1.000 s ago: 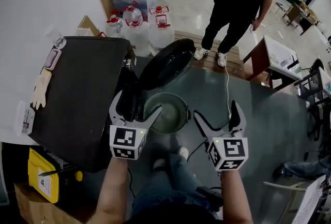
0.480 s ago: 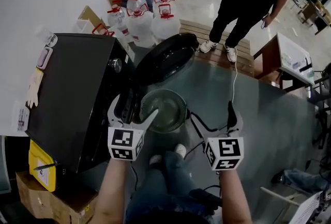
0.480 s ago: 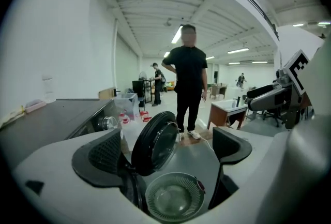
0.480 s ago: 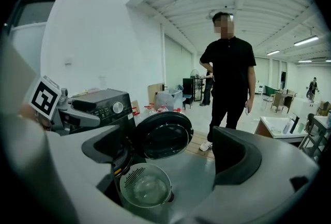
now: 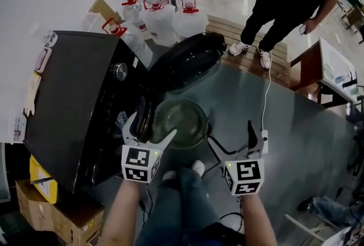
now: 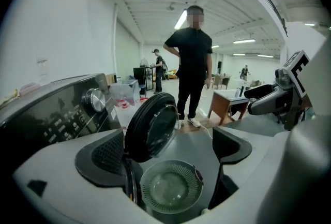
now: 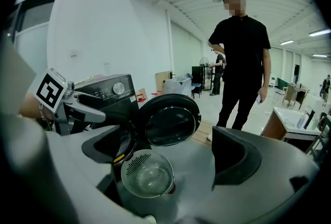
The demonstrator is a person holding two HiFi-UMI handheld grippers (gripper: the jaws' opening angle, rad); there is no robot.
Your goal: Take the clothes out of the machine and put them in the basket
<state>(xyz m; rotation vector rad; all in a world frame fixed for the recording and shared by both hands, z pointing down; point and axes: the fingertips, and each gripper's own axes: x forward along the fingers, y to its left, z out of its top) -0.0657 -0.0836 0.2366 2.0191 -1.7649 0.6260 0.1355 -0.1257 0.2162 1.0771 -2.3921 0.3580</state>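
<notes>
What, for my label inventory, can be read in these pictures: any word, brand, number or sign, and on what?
No text is readable.
Washing machine control panel: print too blurred to read.
Yellow box label: too small to read.
Left gripper and right gripper: square markers only, no words.

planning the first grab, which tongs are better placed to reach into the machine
Left, probably: the left tongs sit open at the washer opening; the right tongs, also open, are across the basket.
</notes>
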